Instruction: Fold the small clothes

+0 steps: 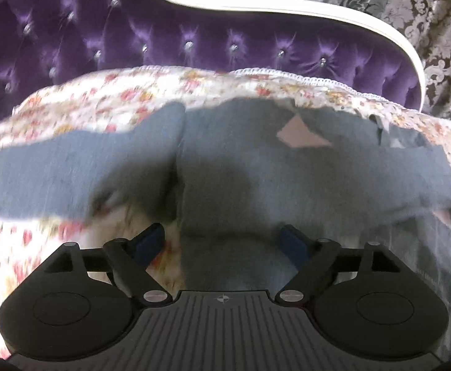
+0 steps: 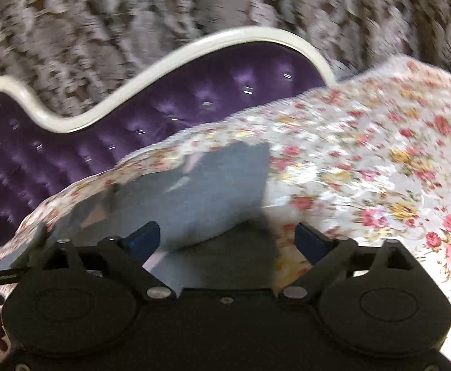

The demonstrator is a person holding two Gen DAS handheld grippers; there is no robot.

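One grey garment [image 1: 256, 167] lay spread on the one flowered bedspread [image 1: 101, 105], its two sleeves reaching out to either side, before a purple tufted headboard [image 1: 132, 37]. The left tongs [image 1: 222, 232] pointed down over the garment's lower edge, spread wide and pinching nothing. The right tongs [image 2: 228, 235] hung likewise spread, empty, over a sleeve end.

A small grey long-sleeved top [image 1: 241, 167] lies flat on the floral bedspread [image 1: 101, 105], sleeves spread to either side, a pale pink patch, perhaps a label, near its neckline.
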